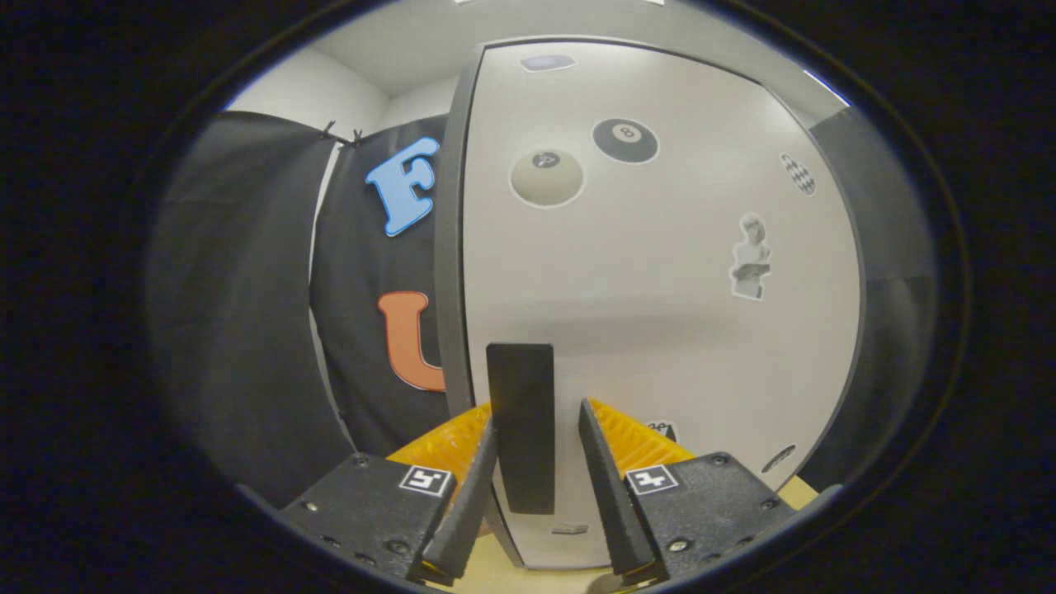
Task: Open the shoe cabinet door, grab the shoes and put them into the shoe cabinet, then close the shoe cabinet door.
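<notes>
Black cloth (pixel 247 289) hangs as the booth's wall to the left, in two panels that meet at a narrow gap, where a light surface shows through. Two small clips (pixel 342 132) hold the cloth at its top edge. Above the cloth stands a plain white room wall (pixel 305 91), which meets a second white wall at a corner (pixel 388 103). Over them is a pale ceiling (pixel 412 41), evenly lit. On the right side a dark grey panel (pixel 891 247) rises; it is perhaps more cloth, but the curved view makes it hard to tell. Low down, a light wooden surface (pixel 495 569) is visible.
</notes>
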